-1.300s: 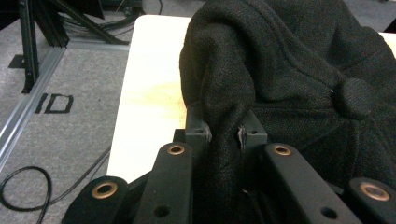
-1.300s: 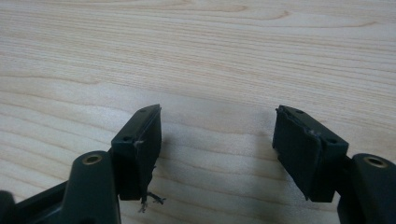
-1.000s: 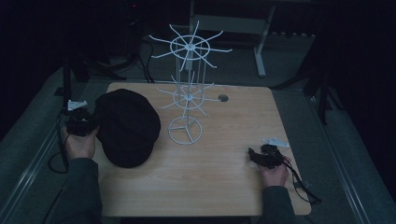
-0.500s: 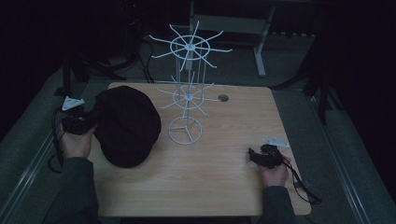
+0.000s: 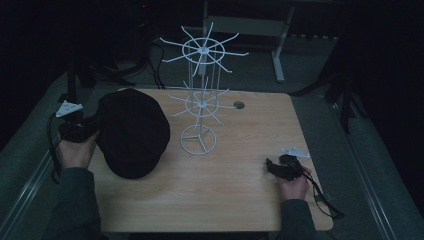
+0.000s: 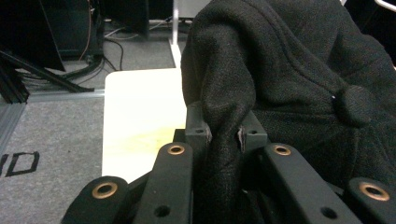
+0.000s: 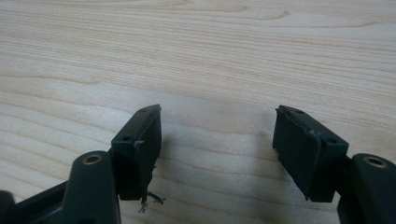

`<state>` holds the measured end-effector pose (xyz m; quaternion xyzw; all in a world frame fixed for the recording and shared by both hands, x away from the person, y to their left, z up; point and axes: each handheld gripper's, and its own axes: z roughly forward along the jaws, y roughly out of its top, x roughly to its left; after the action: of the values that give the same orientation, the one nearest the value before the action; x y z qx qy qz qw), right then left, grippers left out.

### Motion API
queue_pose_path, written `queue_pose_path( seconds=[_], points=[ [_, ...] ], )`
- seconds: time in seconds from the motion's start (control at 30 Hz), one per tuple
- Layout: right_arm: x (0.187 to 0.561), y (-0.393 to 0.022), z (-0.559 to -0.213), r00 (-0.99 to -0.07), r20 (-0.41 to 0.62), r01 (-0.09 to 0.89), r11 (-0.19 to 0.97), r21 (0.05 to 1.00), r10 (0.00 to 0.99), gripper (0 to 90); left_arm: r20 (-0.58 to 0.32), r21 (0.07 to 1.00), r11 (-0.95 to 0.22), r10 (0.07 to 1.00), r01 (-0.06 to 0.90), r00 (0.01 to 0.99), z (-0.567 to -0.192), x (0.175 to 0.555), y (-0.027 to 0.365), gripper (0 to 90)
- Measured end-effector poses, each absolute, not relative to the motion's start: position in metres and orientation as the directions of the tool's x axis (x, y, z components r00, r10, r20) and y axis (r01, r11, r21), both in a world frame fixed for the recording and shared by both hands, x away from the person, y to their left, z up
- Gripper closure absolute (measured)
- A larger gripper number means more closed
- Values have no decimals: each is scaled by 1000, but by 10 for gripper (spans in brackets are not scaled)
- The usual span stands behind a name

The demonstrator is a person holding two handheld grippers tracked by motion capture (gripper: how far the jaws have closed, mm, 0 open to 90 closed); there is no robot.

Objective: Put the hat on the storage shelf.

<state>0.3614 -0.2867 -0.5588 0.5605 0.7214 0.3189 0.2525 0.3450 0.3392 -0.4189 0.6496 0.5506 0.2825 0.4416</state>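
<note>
Left gripper point(image 6: 223, 135) clamped on a fold of the black cap's point(image 5: 132, 131) edge, cap at the wooden table's point(image 5: 225, 200) left side beside the white wire rack point(image 5: 200, 100). Right gripper point(image 7: 217, 140) spread wide, empty, low over bare tabletop near the right edge.

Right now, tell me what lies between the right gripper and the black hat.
In the high view, bare wooden table separates the right gripper from the black hat; the white wire rack stands farther back.

The right hand-held gripper point(image 7: 217, 123) points down at a pale wood-grain surface point(image 7: 210, 51). Its two black jaws stand wide apart with bare wood between them. A few frayed threads hang from the left jaw's pad.
</note>
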Motion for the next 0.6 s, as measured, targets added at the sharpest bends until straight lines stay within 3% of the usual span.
queue_pose_path(
  seconds=[0.6],
  points=[
    [362,-287,-559,-245,-6,648,168,743,970,325,-202,913,59,925,403,323,-404,339,349,802]
  ],
)
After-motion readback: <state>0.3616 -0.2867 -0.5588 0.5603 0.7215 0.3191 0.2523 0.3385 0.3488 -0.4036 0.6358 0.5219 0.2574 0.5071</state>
